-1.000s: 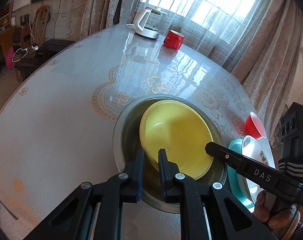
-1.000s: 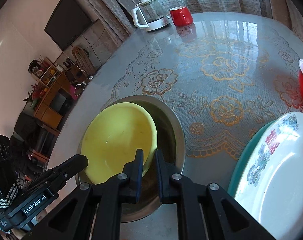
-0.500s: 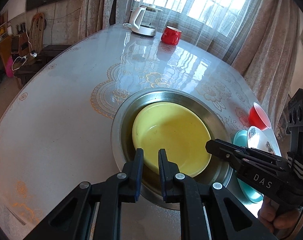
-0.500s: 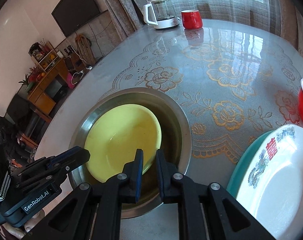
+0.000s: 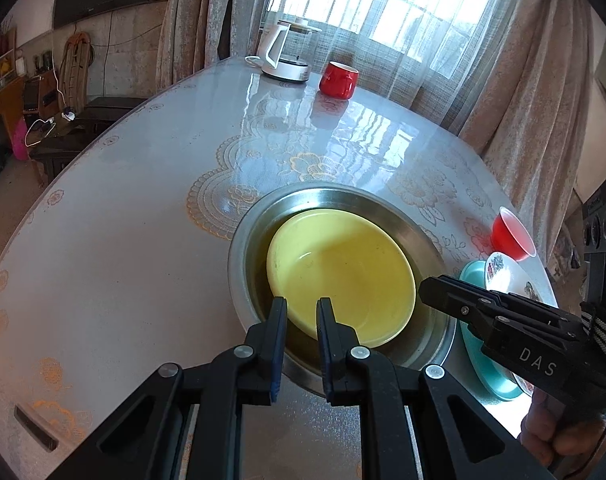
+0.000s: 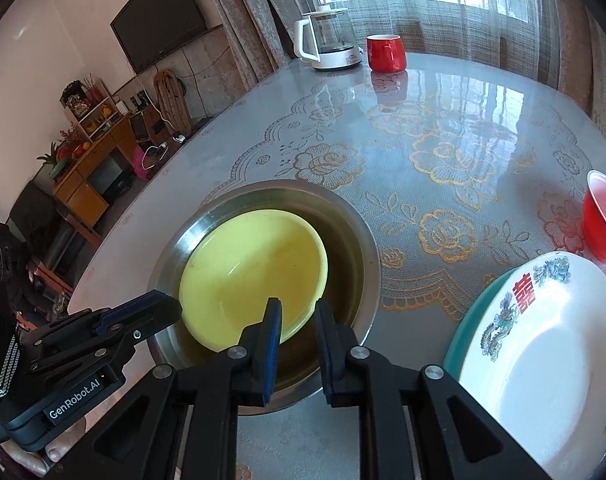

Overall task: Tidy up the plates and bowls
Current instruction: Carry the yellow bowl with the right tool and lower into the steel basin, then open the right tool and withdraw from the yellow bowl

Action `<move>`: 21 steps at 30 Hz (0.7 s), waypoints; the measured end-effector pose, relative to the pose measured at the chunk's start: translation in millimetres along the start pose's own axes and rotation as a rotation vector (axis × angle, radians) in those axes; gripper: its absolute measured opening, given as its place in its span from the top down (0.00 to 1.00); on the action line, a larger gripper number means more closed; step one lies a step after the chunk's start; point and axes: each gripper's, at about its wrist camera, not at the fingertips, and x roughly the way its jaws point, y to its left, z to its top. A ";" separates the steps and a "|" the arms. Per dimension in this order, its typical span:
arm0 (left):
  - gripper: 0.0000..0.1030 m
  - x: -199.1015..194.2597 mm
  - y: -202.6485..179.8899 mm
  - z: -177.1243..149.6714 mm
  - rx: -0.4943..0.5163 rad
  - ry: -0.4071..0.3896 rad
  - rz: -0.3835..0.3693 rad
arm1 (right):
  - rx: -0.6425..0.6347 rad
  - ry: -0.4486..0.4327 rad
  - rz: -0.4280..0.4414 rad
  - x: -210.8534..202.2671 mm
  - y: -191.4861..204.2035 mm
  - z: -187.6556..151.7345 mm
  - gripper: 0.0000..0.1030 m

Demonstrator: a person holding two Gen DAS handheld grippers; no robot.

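Observation:
A yellow bowl point(image 5: 343, 272) lies inside a wide steel basin point(image 5: 247, 236) on the round table; it also shows in the right wrist view point(image 6: 251, 272), inside the basin point(image 6: 367, 248). My left gripper point(image 5: 301, 312) hovers above the bowl's near rim, fingers a narrow gap apart, holding nothing. My right gripper point(image 6: 297, 314) hovers over the bowl's right rim, fingers also slightly apart and empty. A white patterned plate point(image 6: 543, 360) rests on a teal plate point(image 6: 463, 332) to the right. A small red bowl point(image 6: 603, 216) sits beyond them.
A glass kettle point(image 6: 327, 40) and a red mug point(image 6: 385, 54) stand at the table's far edge by the curtains. The table point(image 5: 123, 260) has a glossy lace-patterned top. Furniture and a TV line the left wall.
Both grippers have lifted and drawn back from the yellow bowl. The bowl, tilted before, now lies flat in the basin. Both pairs of fingers have opened slightly.

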 end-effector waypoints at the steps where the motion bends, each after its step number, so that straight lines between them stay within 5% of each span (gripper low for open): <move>1: 0.87 -2.0 2.5 -0.2 -0.007 -0.006 0.004 | -0.003 0.000 0.011 -0.5 0.8 0.5 0.84; 13: 0.85 -14.6 31.5 -4.3 -0.087 -0.026 0.024 | -0.061 0.181 0.076 42.1 29.7 10.5 0.83; 21: 0.85 -14.0 36.6 -7.8 -0.104 -0.025 0.021 | -0.053 0.172 0.087 33.4 27.2 4.5 0.83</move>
